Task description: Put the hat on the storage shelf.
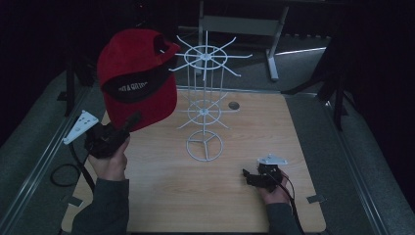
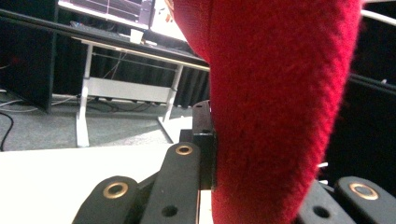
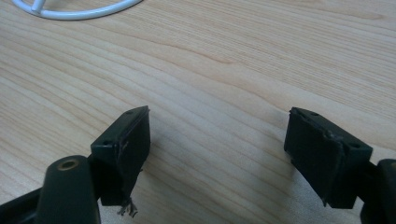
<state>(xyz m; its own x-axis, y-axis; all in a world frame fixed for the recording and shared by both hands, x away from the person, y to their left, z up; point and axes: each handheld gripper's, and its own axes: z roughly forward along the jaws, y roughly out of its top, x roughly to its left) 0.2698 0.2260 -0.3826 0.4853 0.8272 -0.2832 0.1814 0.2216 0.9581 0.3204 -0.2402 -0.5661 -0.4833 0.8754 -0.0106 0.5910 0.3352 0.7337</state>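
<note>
A red cap [image 1: 137,73] with a black band across its front hangs in the air over the table's left side. My left gripper [image 1: 133,120] is shut on the cap's lower edge and holds it up. In the left gripper view the red fabric [image 2: 275,107] presses against one black finger [image 2: 204,140], and the other finger is hidden behind the cloth. A white wire rack [image 1: 204,103] with spoked tiers stands mid-table, just right of the cap. My right gripper [image 1: 247,177] rests low at the front right, open with bare wood between its pads [image 3: 217,140].
The wooden table [image 1: 254,132] has a small round grommet [image 1: 233,105] behind the rack. The rack's ring base [image 3: 74,11] lies ahead of the right gripper. A desk frame [image 1: 244,24] stands beyond the table's far edge. Metal rails run along both sides.
</note>
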